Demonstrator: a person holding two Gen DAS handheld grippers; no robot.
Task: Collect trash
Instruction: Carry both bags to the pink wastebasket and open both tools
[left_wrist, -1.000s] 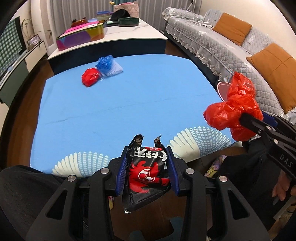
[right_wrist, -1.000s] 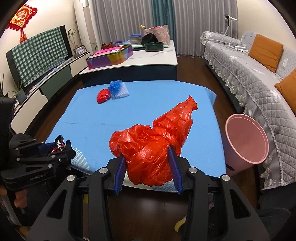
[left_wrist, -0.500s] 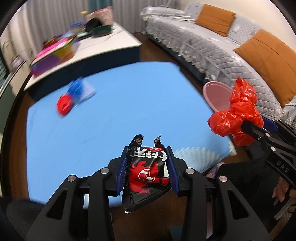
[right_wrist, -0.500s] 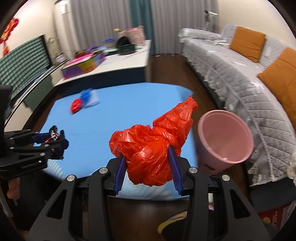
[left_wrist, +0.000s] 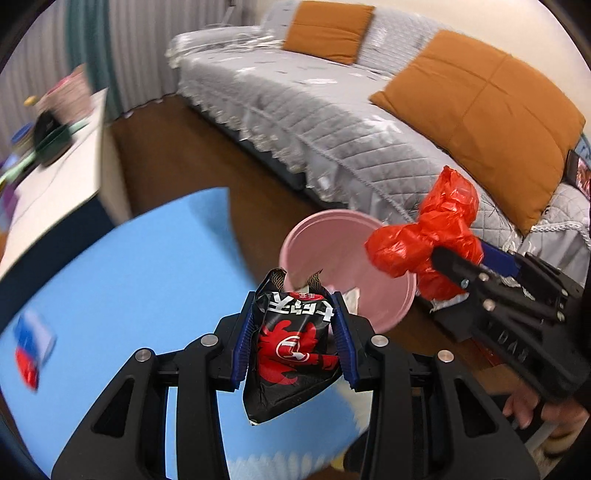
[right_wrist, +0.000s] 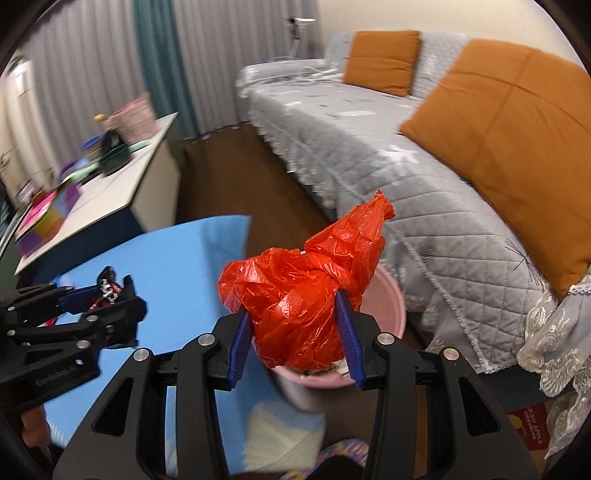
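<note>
The left gripper (left_wrist: 293, 341) is pinching a black-and-red snack wrapper (left_wrist: 291, 347) between its blue pads, clamping it across the middle so the torn top sticks up and the loose bottom hangs free. That grip is keeping the light foil from slipping during the carry. The right gripper (right_wrist: 293, 334) is squeezing a crumpled red plastic bag (right_wrist: 306, 280), holding the bulky lower part so the twisted tail points up and away from the jaws.

Both loads are hovering at the pink bin (left_wrist: 347, 269), which is standing on the dark floor between the blue table (left_wrist: 129, 280) and the grey sofa (left_wrist: 332, 110). The bag is hanging over the bin's mouth and the wrapper is sitting near its rim, seemingly so each can simply be let go and fall in. Some scraps appear to be lying inside already, though blur is making that hard to confirm.

More trash is waiting on the table: a smeared red-and-blue bundle (left_wrist: 31, 347) at the left edge.
</note>
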